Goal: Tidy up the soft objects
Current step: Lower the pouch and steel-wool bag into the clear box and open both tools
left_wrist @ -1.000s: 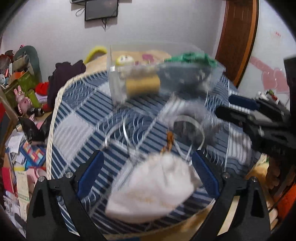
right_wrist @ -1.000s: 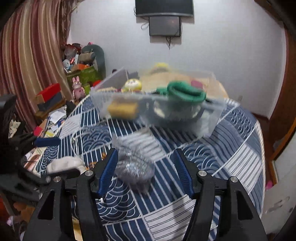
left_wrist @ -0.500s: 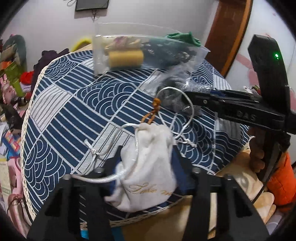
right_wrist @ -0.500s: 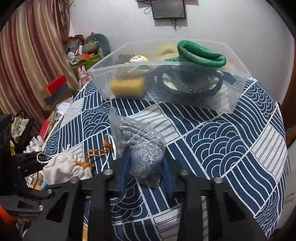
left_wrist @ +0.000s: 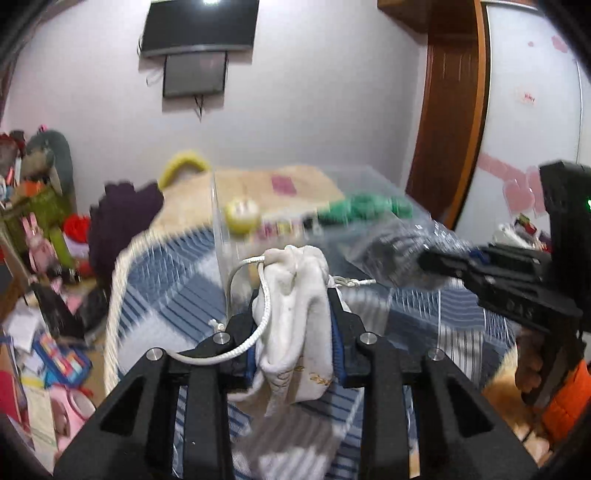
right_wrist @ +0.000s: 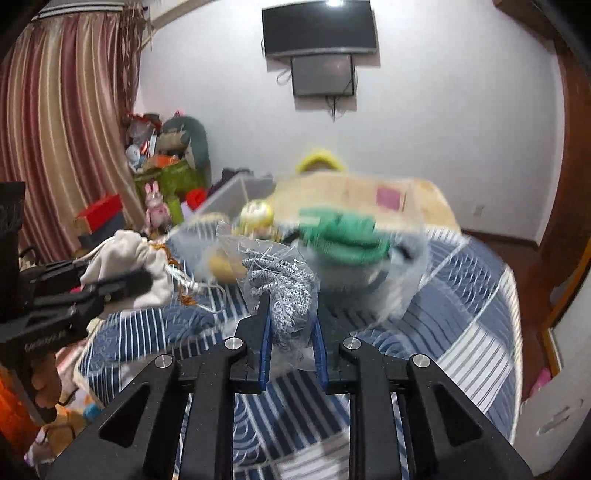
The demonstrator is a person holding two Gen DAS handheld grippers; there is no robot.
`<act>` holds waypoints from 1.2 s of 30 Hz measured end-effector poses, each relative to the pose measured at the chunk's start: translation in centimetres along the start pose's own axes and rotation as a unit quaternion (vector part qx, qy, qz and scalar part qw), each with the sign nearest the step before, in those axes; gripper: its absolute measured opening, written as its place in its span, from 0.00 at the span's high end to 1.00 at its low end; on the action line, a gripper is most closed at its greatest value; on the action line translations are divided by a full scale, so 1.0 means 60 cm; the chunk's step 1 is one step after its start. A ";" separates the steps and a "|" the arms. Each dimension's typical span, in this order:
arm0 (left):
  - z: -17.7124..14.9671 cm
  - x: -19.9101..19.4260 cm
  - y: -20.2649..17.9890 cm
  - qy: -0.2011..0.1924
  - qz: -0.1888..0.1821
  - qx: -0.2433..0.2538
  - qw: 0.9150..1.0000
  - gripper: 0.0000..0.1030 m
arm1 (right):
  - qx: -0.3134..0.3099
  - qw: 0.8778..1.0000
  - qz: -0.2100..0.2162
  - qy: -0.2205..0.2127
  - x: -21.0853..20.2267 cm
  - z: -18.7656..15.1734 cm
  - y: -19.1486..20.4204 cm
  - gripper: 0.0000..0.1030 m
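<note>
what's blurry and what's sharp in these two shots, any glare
Left wrist view: the left tongs and white drawstring pouch are fairly sharp, while the clear bin and blue patterned cloth smear with motion. Right wrist view: the right tongs and bagged grey cord are crisp, the green rope is streaked. Both views show a lamp reflection on the wall TV and fisheye bending.

A cream-white drawstring cloth pouch (left_wrist: 295,314) is showing faint gold script. The grey-and-white speckled knit bundle in a clear plastic bag (right_wrist: 290,295) is sitting above the navy-and-white wave-patterned bedspread (right_wrist: 461,332). A green coiled rope (right_wrist: 343,236) is filling the clear plastic bin (right_wrist: 406,266).
</note>
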State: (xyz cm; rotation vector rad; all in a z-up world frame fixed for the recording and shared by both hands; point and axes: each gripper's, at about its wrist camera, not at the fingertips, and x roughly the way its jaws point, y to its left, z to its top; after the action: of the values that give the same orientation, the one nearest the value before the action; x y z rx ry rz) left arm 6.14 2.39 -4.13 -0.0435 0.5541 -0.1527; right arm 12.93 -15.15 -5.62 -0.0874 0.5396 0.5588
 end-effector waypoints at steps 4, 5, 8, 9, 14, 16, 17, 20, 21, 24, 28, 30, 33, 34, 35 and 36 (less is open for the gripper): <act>0.050 0.002 0.007 -0.028 0.004 -0.008 1.000 0.70 | -0.004 0.999 -0.007 -0.035 -0.007 0.033 -0.002 0.83; 0.061 0.005 0.008 -0.034 0.006 -0.007 0.999 0.70 | -0.006 0.999 -0.010 -0.044 -0.007 0.043 -0.003 0.83; 0.086 0.016 0.014 -0.049 0.015 -0.007 0.999 0.70 | -0.006 0.998 -0.011 -0.061 0.002 0.064 -0.003 0.83; 0.093 0.024 0.018 -0.051 0.013 -0.012 0.999 0.70 | -0.006 0.998 -0.011 -0.065 0.007 0.070 -0.004 0.83; 0.110 0.082 0.038 -0.031 -0.005 -0.039 0.999 0.70 | 0.001 0.999 -0.004 -0.049 0.055 0.075 -0.010 0.83; 0.112 0.114 0.040 -0.018 -0.002 -0.040 0.999 0.70 | 0.001 1.000 -0.004 -0.029 0.079 0.067 -0.008 0.83; 0.109 0.133 0.040 -0.007 -0.002 -0.040 0.999 0.70 | 0.000 1.000 -0.006 -0.020 0.089 0.065 -0.007 0.83; 0.098 0.177 0.037 0.023 -0.006 -0.040 0.999 0.69 | -0.004 1.000 -0.008 0.007 0.117 0.050 -0.006 0.83; 0.095 0.186 0.035 0.026 -0.005 -0.039 0.999 0.69 | -0.006 1.000 -0.009 0.010 0.119 0.050 -0.008 0.83; 0.089 0.195 0.027 0.030 -0.002 -0.026 0.999 0.67 | -0.010 1.000 -0.011 0.013 0.114 0.049 -0.010 0.83; 0.089 0.182 0.023 0.030 -0.004 -0.023 0.999 0.54 | -0.012 1.000 -0.021 0.012 0.101 0.054 -0.009 0.73; 0.091 0.168 0.022 0.023 -0.005 -0.027 0.999 0.48 | -0.015 0.999 -0.029 0.002 0.090 0.056 -0.008 0.59; 0.096 0.143 0.023 0.009 -0.010 -0.030 0.999 0.46 | -0.015 0.999 -0.030 -0.020 0.061 0.062 -0.006 0.54; 0.098 0.134 0.023 0.005 -0.012 -0.032 0.999 0.46 | -0.015 0.999 -0.031 -0.029 0.047 0.066 -0.006 0.54; 0.100 0.124 0.022 0.000 -0.014 -0.033 0.999 0.46 | -0.015 0.999 -0.031 -0.037 0.034 0.068 -0.006 0.54; 0.102 0.114 0.020 -0.006 -0.015 -0.034 0.999 0.46 | -0.015 0.998 -0.031 -0.044 0.024 0.070 -0.007 0.54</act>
State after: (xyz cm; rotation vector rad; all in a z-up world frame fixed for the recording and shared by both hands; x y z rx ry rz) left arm 15.29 2.50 -2.58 -0.1181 0.5473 -0.1627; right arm 16.16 -13.89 -2.78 -0.1062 0.4412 0.5083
